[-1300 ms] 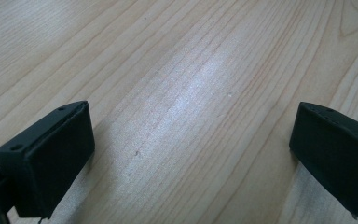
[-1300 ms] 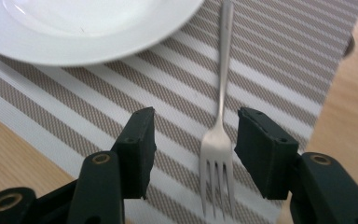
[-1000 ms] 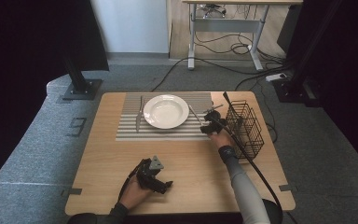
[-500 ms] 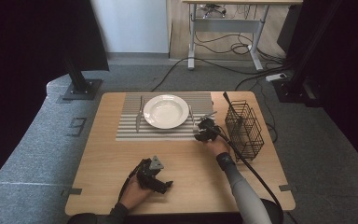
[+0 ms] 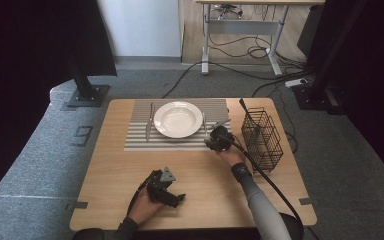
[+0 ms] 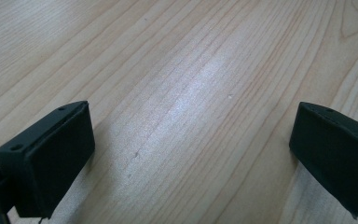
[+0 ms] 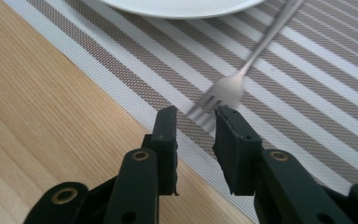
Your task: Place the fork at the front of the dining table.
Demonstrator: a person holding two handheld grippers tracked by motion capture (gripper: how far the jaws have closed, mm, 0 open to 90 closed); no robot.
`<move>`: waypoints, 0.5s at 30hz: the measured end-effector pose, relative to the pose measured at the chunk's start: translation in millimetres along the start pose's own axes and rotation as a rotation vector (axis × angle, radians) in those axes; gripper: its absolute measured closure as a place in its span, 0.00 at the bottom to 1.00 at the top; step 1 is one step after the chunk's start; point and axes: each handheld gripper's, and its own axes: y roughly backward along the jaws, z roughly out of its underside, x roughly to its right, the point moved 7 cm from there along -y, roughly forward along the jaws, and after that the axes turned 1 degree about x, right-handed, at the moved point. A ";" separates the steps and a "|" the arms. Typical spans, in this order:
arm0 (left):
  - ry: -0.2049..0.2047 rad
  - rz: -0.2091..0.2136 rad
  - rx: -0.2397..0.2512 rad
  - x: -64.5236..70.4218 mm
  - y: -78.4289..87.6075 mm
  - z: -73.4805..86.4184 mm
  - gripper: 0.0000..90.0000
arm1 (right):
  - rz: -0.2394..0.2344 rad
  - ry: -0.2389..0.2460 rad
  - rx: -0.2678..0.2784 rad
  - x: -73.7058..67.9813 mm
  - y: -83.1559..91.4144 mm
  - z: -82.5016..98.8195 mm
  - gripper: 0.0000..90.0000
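Fork (image 7: 242,79) lies on striped placemat (image 7: 307,93) just right of white plate (image 5: 178,119) on desk (image 5: 105,170); right tool (image 7: 195,122) has been closing, tines between its jaws, grip uncertain; left tool (image 6: 191,140) apart over bare wood

Fork (image 7: 242,79): plain silver metal, lying flat and askew on the striped placemat (image 7: 307,93), just beside the white plate (image 7: 177,5), tines nearest the camera.

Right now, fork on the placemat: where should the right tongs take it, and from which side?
Probably the narrow neck just behind the tines. The fork lies flat on the striped placemat, handle running beside the plate, so bring the right tongs down from above, jaws straddling its width.
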 end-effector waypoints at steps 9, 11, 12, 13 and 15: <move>-0.001 0.000 -0.001 -0.1 0.0 0.1 0.00 | 0.022 -0.019 0.006 3.5 -15.3 -2.6 0.78; 0.000 0.001 -0.001 -0.1 0.1 0.1 0.00 | 0.028 -0.026 0.012 6.4 -17.8 -5.1 0.78; -0.001 0.000 -0.002 -0.1 0.1 0.1 0.00 | 0.028 -0.035 0.013 8.3 -20.5 -8.1 0.78; -0.001 0.000 -0.002 -0.1 0.1 0.1 0.00 | 0.030 -0.034 0.011 9.0 -21.6 -9.3 0.78; -0.001 0.001 -0.001 -0.1 0.1 0.1 0.00 | 0.032 -0.032 0.011 10.8 -24.6 -12.7 0.78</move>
